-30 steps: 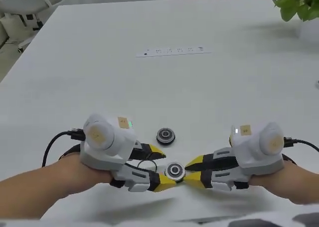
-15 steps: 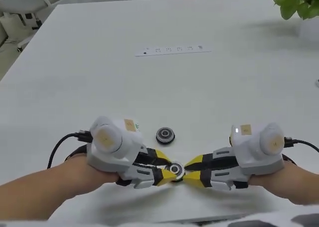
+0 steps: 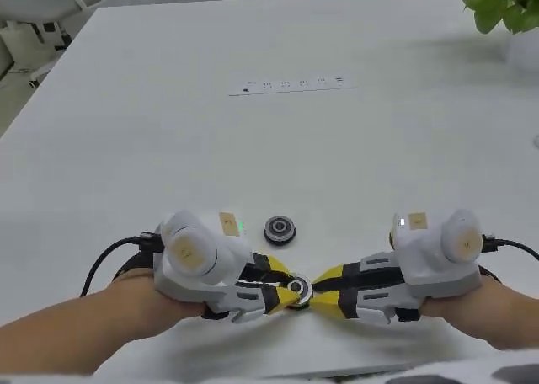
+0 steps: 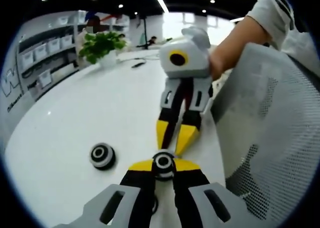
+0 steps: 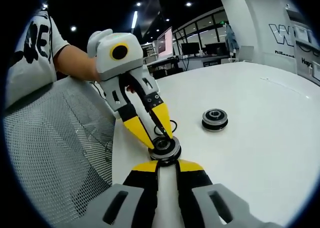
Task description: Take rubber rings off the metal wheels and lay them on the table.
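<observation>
place: open office-lab | cues: white table (image 3: pixel 168 106), mesh chair (image 4: pixel 270 113), storage shelves (image 4: pixel 42 58), monitors (image 5: pixel 190 49), potted plant (image 4: pixel 100 44)

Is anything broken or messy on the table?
Nothing looks broken or spilled. The left tongs and right tongs both pinch one small metal wheel with a black rubber ring; a second ringed wheel lies flat on the white table.
</observation>
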